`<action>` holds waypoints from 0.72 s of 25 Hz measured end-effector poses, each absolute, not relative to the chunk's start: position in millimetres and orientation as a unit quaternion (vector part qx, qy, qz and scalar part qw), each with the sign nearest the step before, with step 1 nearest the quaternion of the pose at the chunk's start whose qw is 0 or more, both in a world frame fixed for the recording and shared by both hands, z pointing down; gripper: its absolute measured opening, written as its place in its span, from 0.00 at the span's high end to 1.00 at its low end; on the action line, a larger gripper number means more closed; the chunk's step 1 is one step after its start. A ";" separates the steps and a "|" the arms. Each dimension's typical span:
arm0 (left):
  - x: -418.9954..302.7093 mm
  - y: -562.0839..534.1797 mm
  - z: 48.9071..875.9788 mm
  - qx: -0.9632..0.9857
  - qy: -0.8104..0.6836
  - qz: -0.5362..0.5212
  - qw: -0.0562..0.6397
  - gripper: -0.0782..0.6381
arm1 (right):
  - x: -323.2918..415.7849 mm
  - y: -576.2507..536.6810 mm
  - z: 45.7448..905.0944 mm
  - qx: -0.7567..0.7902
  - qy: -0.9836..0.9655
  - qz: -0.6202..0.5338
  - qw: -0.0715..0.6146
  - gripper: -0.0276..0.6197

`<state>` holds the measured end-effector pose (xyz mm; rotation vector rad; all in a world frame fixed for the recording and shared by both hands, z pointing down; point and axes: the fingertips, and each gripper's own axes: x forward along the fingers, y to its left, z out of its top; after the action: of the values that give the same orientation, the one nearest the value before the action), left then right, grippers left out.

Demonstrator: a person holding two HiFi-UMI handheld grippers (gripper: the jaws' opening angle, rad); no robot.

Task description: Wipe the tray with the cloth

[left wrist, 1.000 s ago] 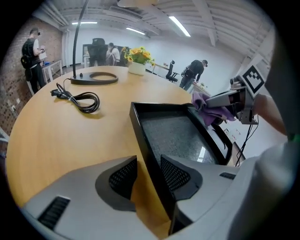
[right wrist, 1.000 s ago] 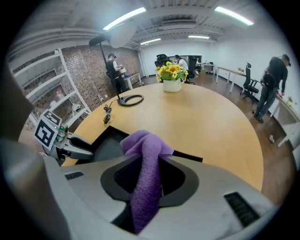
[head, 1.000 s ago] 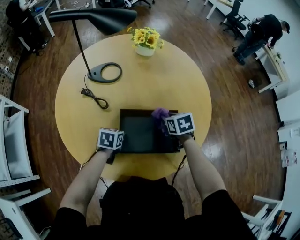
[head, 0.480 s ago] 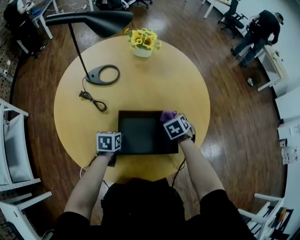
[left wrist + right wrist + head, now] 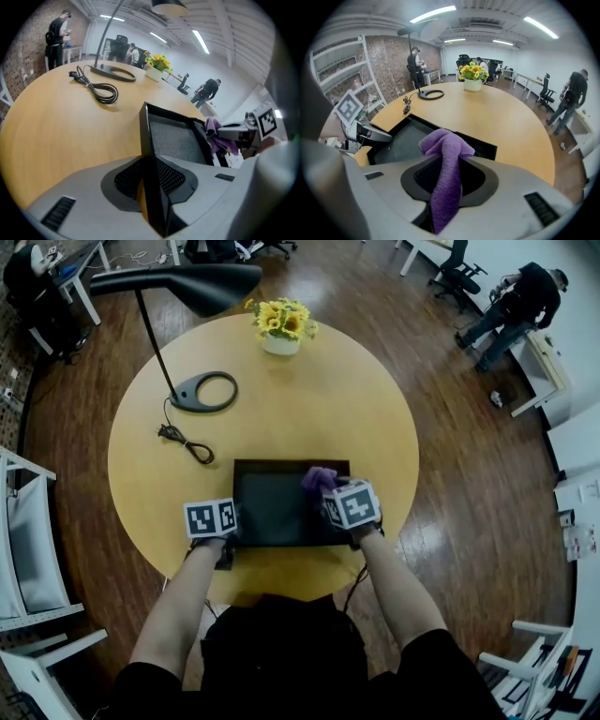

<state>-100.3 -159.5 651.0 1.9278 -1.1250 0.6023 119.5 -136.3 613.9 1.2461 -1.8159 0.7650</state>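
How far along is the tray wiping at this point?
Done: the purple cloth is clamped in the right hand-held gripper, over the tray. In hand: the jaws of the left hand-held gripper have just been closing on its near-left rim, which stands between them. Left: the wiping itself; no cleaned area shows.

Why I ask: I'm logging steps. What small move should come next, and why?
Probably press the right gripper's purple cloth onto the tray: it hangs clamped over it, and the left gripper has just been closing on the rim.
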 end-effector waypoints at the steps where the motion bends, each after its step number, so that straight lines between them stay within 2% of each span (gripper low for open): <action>1: -101.5 -160.5 651.3 0.760 -0.446 0.233 0.411 0.79 | 115.7 -130.4 618.3 0.488 -0.716 0.311 0.390 0.80; 5: -102.0 -160.7 650.5 0.764 -0.447 0.235 0.402 0.79 | 102.1 -117.6 633.4 0.486 -0.716 0.315 0.390 0.80; 9: -102.6 -160.9 651.3 0.761 -0.450 0.228 0.408 0.79 | 112.6 -119.6 633.5 0.494 -0.705 0.278 0.426 0.80; 14: -102.3 -160.9 651.2 0.762 -0.452 0.225 0.405 0.79 | 151.0 -114.8 622.0 0.496 -0.659 0.178 0.536 0.80; 18: -102.9 -161.9 651.6 0.761 -0.455 0.221 0.407 0.79 | 153.0 -115.8 616.5 0.517 -0.653 0.196 0.518 0.80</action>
<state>-102.9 -161.9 651.6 1.9182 -1.1471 0.5579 153.0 -115.8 616.5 1.2393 -1.5670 0.4692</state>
